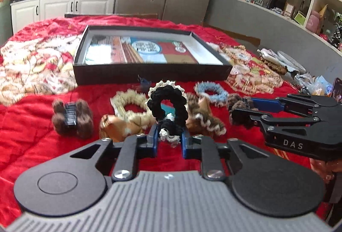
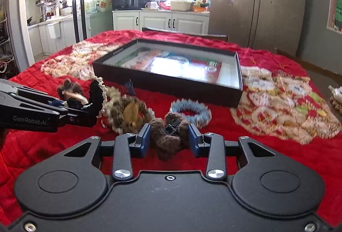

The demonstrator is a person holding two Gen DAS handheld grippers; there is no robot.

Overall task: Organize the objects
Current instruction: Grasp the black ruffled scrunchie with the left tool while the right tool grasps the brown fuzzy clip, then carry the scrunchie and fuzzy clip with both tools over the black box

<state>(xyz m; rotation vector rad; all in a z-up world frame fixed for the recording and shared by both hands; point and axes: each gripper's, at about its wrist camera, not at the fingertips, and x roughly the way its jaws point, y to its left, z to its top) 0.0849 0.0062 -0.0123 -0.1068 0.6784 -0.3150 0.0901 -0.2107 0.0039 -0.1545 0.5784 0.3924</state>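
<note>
Left claw (image 1: 170,140) pinches a black scrunchie (image 1: 167,107), lifted off the red cloth (image 1: 32,142). Right claw (image 2: 170,139) clamps a brown furry clip (image 2: 168,135), its blue pads pressing both sides. A shallow black box (image 1: 149,74) lies just beyond, its low near wall facing both claws, with open cloth between. A blue scrunchie (image 2: 190,113), a beige one (image 1: 132,107) and another furry clip (image 1: 71,118) lie on the cloth. Motion blurs the pile between the claws.

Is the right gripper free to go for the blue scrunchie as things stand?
Probably not yet. The right gripper is shut on a brown furry hair claw, so its jaws are occupied. The blue scrunchie lies just ahead on the red bedspread with nothing on it; the path looks clear once the claw is dropped.
</note>
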